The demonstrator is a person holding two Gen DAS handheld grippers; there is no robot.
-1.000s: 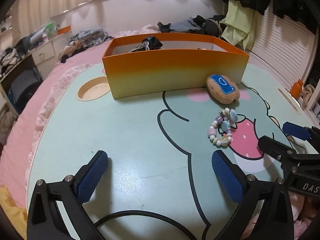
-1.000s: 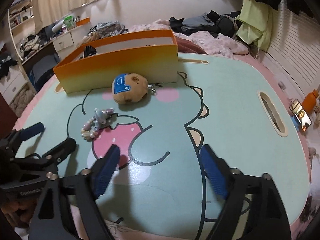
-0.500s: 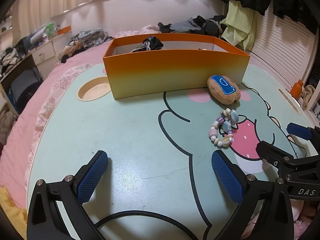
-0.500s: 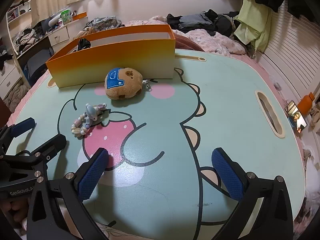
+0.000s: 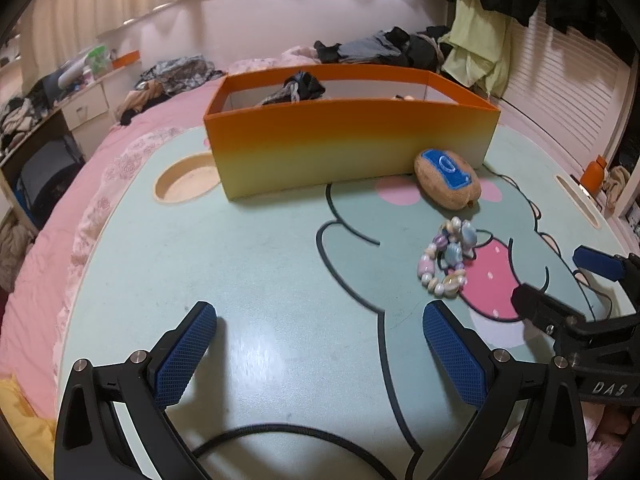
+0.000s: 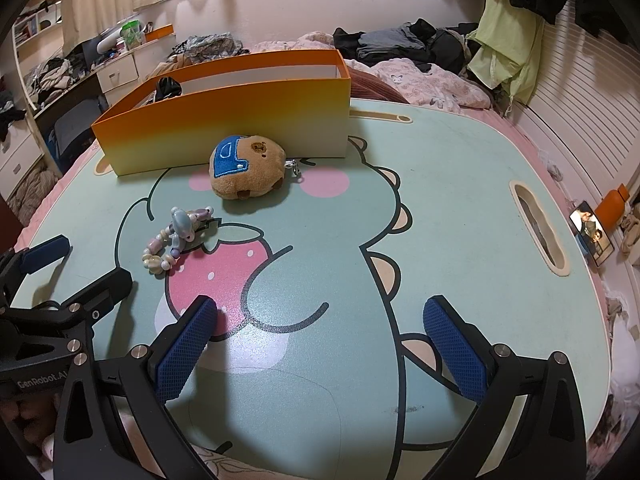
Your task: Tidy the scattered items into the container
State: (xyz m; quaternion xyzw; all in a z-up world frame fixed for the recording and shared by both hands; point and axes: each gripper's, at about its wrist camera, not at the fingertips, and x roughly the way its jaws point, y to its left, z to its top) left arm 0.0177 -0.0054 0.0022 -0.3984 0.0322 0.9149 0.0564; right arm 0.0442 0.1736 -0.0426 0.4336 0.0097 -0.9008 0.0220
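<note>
Plainly, the step in hand looks to be the approach to the next loose item, and neither tool has anything yet. At the lower left of the right wrist view the left gripper [image 6: 76, 264] reaches in from the edge with its jaws spread and nothing between them; along the bottom of the same view the right gripper [image 6: 320, 340] has just been opening and now stands at its widest, bare tabletop showing between its blue pads [image 6: 184, 350]. Two things wait on the mint-green cartoon table [image 6: 460, 208]: the bead bracelet [image 6: 176, 240], left of centre and just beyond the left tool's fingers, and the brown plush toy [image 6: 248, 172], a little further up and just in front of the box wall. A good pick, by this reading, starts with the bracelet, since it lies nearest; being a flat loop of small beads, it likely wants the fingers lowered right to the surface so they pinch across a bunched section, not the thin cord. The plush is soft and bulky, so a wide grasp across its middle should serve, minding the small metal clasp [image 6: 294, 168] at its right side. Across the upper middle stands the orange container [image 6: 224, 120], open-topped with tall walls, so anything carried must clear the rim before release. Inside, toward its left end, a dark bundle of fabric [image 6: 168, 86] pokes above the edge; the rest of the interior is hidden by the near wall.
</note>
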